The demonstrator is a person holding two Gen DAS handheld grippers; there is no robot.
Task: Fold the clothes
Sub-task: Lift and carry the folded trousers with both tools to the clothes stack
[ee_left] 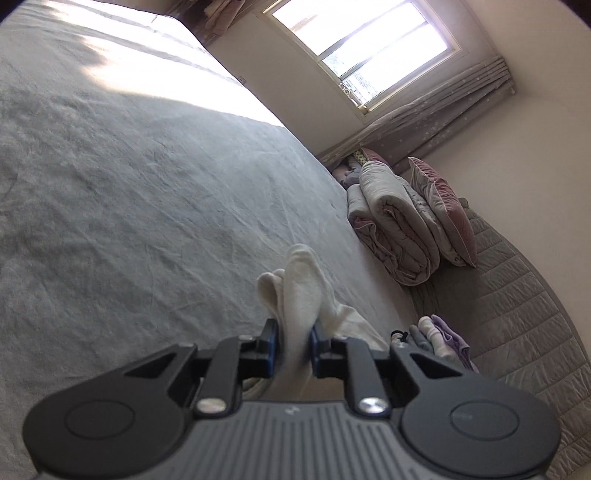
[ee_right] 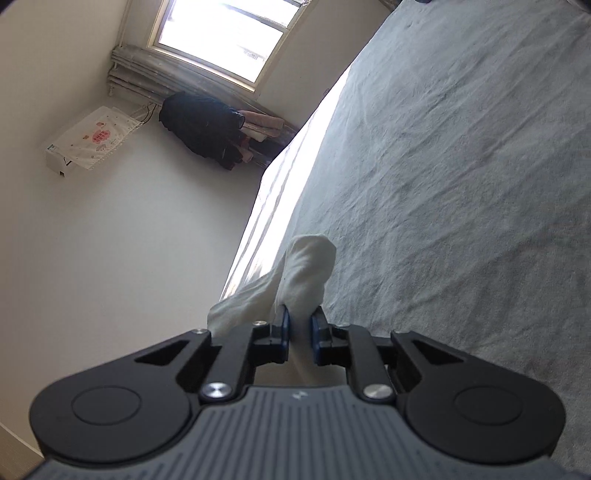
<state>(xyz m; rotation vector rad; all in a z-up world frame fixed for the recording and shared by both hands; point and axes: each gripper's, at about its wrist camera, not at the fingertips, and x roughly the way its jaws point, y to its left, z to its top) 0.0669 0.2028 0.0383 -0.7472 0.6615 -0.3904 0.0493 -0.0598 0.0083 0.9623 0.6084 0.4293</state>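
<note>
The left gripper [ee_left: 294, 334] was built of matte black linkages with blue-lined fingers [ee_left: 272, 334]; a ribbed grey body, two round black discs and two silver screws were seen; the right gripper [ee_right: 299, 326] was made alike, a small white mark being borne.

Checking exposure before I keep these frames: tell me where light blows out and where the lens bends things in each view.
Left wrist view: the window and the sunlit band across the bed are washed out white; the white garment stays readable; edges curve strongly. Right wrist view: the window and the bed edge glare; dark corners vignette the frame.
</note>
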